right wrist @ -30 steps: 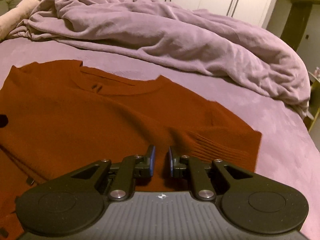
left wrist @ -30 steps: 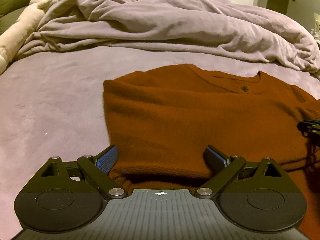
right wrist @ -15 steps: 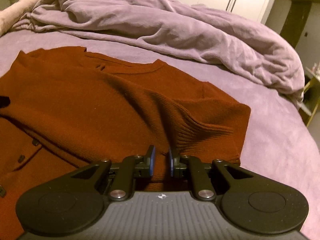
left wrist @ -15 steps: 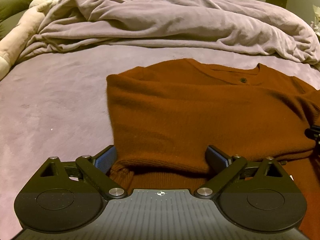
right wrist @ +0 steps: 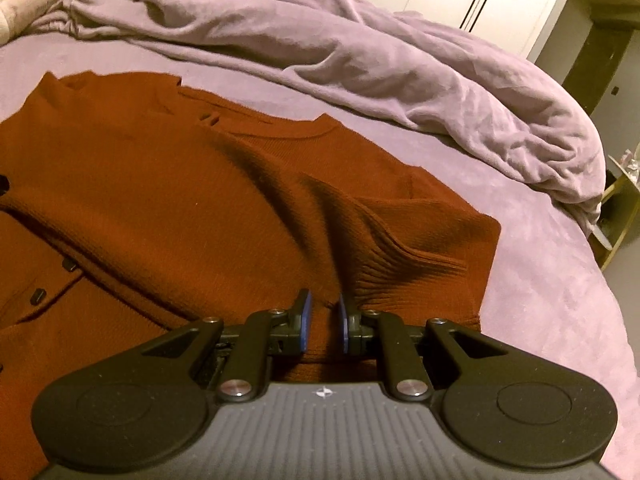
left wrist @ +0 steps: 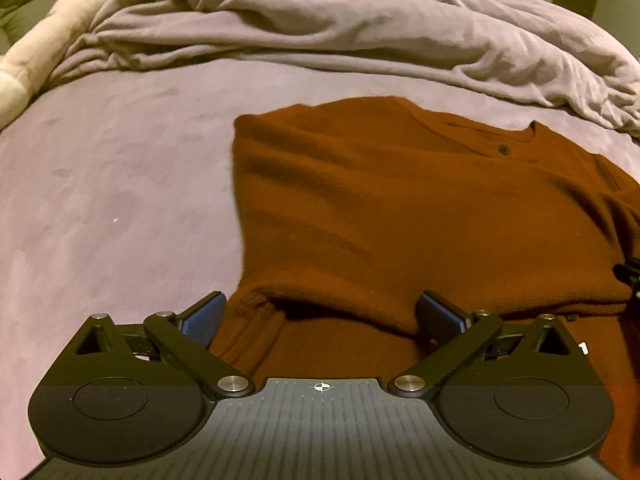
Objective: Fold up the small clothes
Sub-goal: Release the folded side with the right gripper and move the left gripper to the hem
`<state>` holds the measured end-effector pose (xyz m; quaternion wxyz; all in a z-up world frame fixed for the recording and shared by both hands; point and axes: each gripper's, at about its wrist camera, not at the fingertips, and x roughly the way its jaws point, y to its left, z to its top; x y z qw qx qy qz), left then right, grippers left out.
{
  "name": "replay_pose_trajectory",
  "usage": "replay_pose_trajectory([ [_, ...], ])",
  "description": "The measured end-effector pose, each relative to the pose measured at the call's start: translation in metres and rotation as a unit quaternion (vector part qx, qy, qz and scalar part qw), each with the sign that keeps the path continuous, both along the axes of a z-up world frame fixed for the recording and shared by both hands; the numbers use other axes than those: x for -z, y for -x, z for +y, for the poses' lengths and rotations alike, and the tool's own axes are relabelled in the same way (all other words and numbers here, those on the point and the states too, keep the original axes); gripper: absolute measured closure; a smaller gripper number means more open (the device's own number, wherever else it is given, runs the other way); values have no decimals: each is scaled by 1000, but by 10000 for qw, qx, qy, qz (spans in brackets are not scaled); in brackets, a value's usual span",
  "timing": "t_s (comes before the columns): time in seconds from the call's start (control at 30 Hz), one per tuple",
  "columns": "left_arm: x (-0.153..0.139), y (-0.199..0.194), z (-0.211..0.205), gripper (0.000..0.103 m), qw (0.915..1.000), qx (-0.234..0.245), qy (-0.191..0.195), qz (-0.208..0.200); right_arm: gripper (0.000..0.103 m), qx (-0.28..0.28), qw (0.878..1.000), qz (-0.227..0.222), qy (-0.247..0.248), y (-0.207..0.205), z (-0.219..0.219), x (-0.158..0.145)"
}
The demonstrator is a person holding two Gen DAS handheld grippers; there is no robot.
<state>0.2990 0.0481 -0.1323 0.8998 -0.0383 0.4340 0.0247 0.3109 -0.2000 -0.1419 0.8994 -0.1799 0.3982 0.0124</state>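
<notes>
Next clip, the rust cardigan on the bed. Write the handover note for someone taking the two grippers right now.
Left gripper: fingers wide open, low over the near left edge of the cardigan, gripping nothing.
Right gripper: fingers closed to a narrow gap on a pinch of the ribbed edge at the right side; fabric ridges run toward the grip.
Cardigan lies on the purple bed sheet, neckline towards the rumpled duvet. One layer is already folded over, with the button placket showing beneath.
Left to do: probably set the right side down, smooth it, then finish the remaining folds.
</notes>
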Motion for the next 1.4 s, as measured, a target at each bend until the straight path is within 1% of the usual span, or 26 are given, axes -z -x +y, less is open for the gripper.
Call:
replay_pose_trajectory([
  [0.07, -3, 6, 2, 0, 9999, -35, -15, 121, 89, 5, 9998, 193, 12, -1, 0, -7],
  [0.1, -4, 11, 3, 0, 9996, -81, -108, 248, 89, 15, 9997, 242, -25, 1, -1, -11],
  [0.13, -6, 19, 5, 0, 9995, -127, -141, 246, 89, 54, 9996, 255, -129, 7, -3, -17],
  [0.17, -8, 31, 8, 0, 9998, -107, -70, 180, 89, 91, 9994, 196, -288, 16, -6, -24],
  [0.2, -10, 43, 13, 0, 9999, -37, 34, 149, 88, 143, 9982, 105, -577, 32, -13, -33],
  [0.27, -11, 71, 22, 0, 9998, 21, 129, 166, 84, 304, 9925, 169, -1176, 65, -28, -39],
  [0.3, -10, 88, 28, 0, 9998, 21, 147, 159, 84, 458, 9880, 181, -1467, 90, -40, -40],
  [0.37, -8, 116, 38, 0, 9996, 16, 165, 234, 83, 598, 9818, 218, -1789, 137, -57, -38],
  [0.5, -7, 160, 53, 0, 9987, -93, 357, 365, 83, 918, 9713, 262, -2177, 219, -85, -36],
  [0.57, -8, 175, 55, 0, 9983, -87, 402, 408, 83, 1084, 9697, 217, -2181, 243, -92, -42],
  [0.63, -9, 187, 56, 0, 9981, -71, 439, 430, 83, 1200, 9659, 158, -2287, 264, -98, -47],
  [0.8, -14, 209, 57, 0, 9981, -142, 359, 486, 83, 1377, 9586, 152, -2488, 283, -108, -50],
  [0.87, -14, 216, 55, 0, 9982, -90, 273, 526, 83, 1412, 9599, 186, -2413, 285, -107, -51],
  [0.93, -12, 222, 53, 0, 9980, 32, 142, 613, 83, 1370, 9640, 197, -2271, 287, -103, -51],
  [1.0, -12, 228, 52, 0, 9979, 74, -12, 643, 83, 1442, 9639, 233, -2226, 289, -101, -52],
  [1.03, -12, 231, 53, 0, 9978, 94, -31, 651, 82, 1456, 9640, 242, -2214, 291, -101, -53],
  [1.07, -11, 233, 54, 0, 9976, 75, -46, 693, 73, 1504, 9642, 260, -2169, 292, -102, -53],
  [1.1, -11, 235, 56, 0, 9974, 37, -45, 719, 66, 1586, 9642, 291, -2103, 292, -103, -53],
  [1.13, -11, 236, 59, 0, 9973, 17, -14, 728, 66, 1602, 9640, 315, -2099, 293, -104, -52],
  [1.23, -10, 238, 64, 0, 9968, 9, 130, 785, 66, 1591, 9578, 382, -2363, 295, -110, -49],
  [1.3, -8, 238, 64, 3, 9960, 3, 293, 846, 66, 1600, 9545, 419, -2481, 294, -111, -46],
  [1.4, -8, 236, 64, 5, 9953, -7, 435, 865, 66, 1564, 9561, 451, -2436, 292, -108, -43],
])
